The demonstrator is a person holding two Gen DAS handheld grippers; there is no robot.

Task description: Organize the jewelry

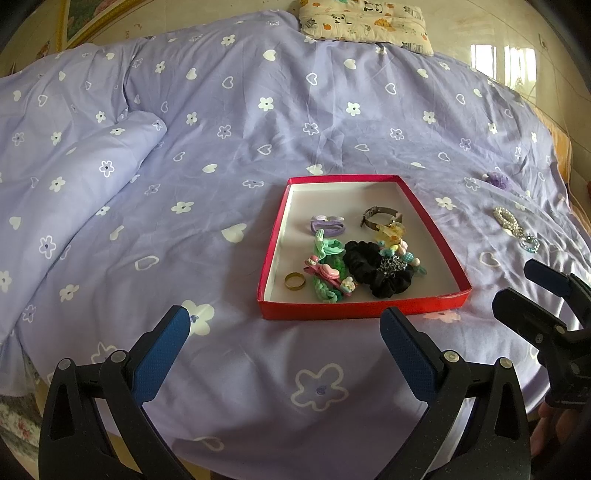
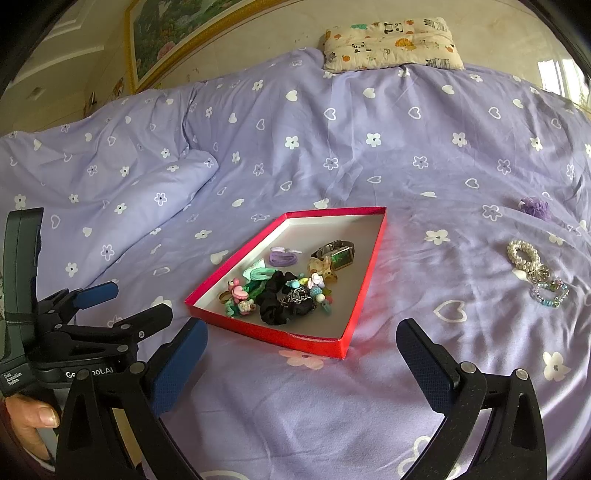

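Note:
A shallow red box (image 1: 424, 302) (image 2: 364, 280) lies on the lilac bedspread with several pieces inside: a watch (image 1: 380, 215) (image 2: 338, 254), a black scrunchie (image 1: 384, 273) (image 2: 273, 299), a gold ring (image 1: 294, 282) and coloured hair ties and clips. To its right on the cover lie a pearl bracelet (image 1: 505, 217) (image 2: 522, 254), a blue bead bracelet (image 1: 530, 243) (image 2: 550, 293) and a purple scrunchie (image 1: 496, 179) (image 2: 533, 206). My left gripper (image 1: 284, 332) (image 2: 122, 299) hangs open just in front of the box. My right gripper (image 2: 303, 354) (image 1: 517, 284) is open too, near the box's front right corner.
A cartoon-print pillow (image 1: 364, 22) (image 2: 391, 42) rests at the far edge of the bed. A fold of duvet (image 1: 81, 177) bulges at the left. A framed picture (image 2: 177, 33) hangs on the wall behind. A hand (image 2: 29, 421) holds the left gripper's handle.

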